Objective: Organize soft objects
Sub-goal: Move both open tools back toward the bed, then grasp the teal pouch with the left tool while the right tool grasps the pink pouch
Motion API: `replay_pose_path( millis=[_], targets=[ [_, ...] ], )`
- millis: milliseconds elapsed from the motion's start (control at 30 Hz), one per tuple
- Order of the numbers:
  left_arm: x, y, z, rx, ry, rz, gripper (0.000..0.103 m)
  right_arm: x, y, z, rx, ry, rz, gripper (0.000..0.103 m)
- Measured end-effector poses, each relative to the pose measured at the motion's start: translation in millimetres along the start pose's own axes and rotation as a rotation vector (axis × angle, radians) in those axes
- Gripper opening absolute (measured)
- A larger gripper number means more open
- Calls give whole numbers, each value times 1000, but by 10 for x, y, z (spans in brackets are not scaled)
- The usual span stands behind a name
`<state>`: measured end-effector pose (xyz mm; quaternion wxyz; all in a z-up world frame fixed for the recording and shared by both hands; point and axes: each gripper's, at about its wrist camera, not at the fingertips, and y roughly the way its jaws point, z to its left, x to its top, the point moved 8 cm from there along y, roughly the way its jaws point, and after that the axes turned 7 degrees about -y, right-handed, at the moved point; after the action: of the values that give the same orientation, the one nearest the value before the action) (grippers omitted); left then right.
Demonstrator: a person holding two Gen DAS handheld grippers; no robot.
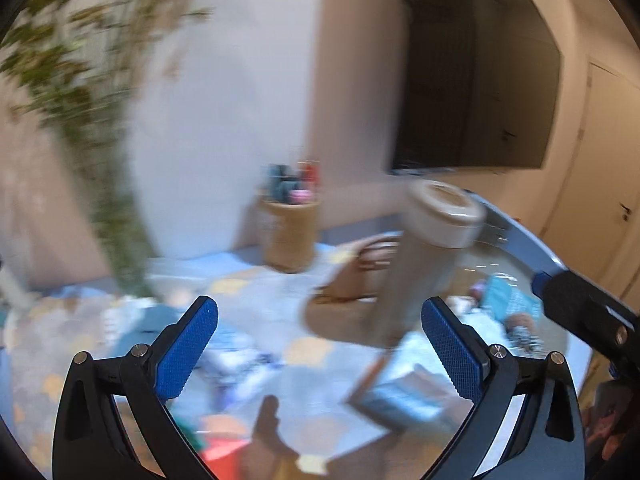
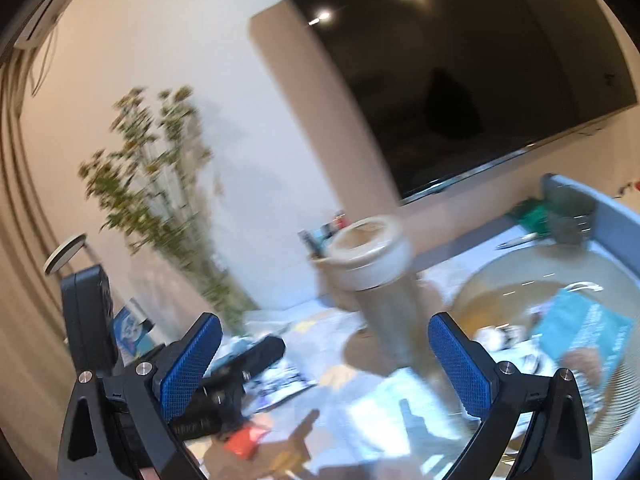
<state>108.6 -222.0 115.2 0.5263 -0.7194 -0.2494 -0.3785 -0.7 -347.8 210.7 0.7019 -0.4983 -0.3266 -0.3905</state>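
Both views are blurring with motion. The left gripper (image 1: 320,354) and the right gripper (image 2: 325,366) are hovering above the cluttered table (image 1: 256,280), fingers spread wide and holding nothing, presumably so as to be ready for a pick. The soft objects are lying as pale smears between the fingers (image 1: 228,360) and in the round basket (image 2: 612,392) at right; their kinds are proving unreadable. A tall beige tumbler (image 1: 424,256) is standing mid-table, partly masking the basket.
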Motion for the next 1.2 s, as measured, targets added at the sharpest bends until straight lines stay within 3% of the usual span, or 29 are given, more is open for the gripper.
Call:
replay_pose_path(
  millis=[133,233,400,500,667,800,933,1000,1200],
  targets=[
    [-60,-65,652,70,-27,24,102,-232,278,458,65,-38,47,103],
    [-197,-50,1034,92,-17,85,102,-492,479,784,100,-113,101,103],
    [-476,-14,1409,95,7,160,102,-1006,803,1185,154,-244,218,103],
    [-633,32,1472,77,31,195,102,-1322,979,1300,169,-294,293,103],
    [-885,169,1391,89,157,246,102,-1803,1234,1347,139,-369,417,103],
    [-1051,229,1245,71,257,252,102,-2035,1434,1289,103,-364,482,103],
    [-1195,353,1185,107,345,263,102,-2195,1602,1234,55,-405,523,103],
    [-1208,403,1205,113,345,245,102,-2215,1636,1205,49,-398,532,103],
    [-1243,461,1343,-4,209,200,100,-2170,1648,1210,59,-391,531,103]
  ],
)
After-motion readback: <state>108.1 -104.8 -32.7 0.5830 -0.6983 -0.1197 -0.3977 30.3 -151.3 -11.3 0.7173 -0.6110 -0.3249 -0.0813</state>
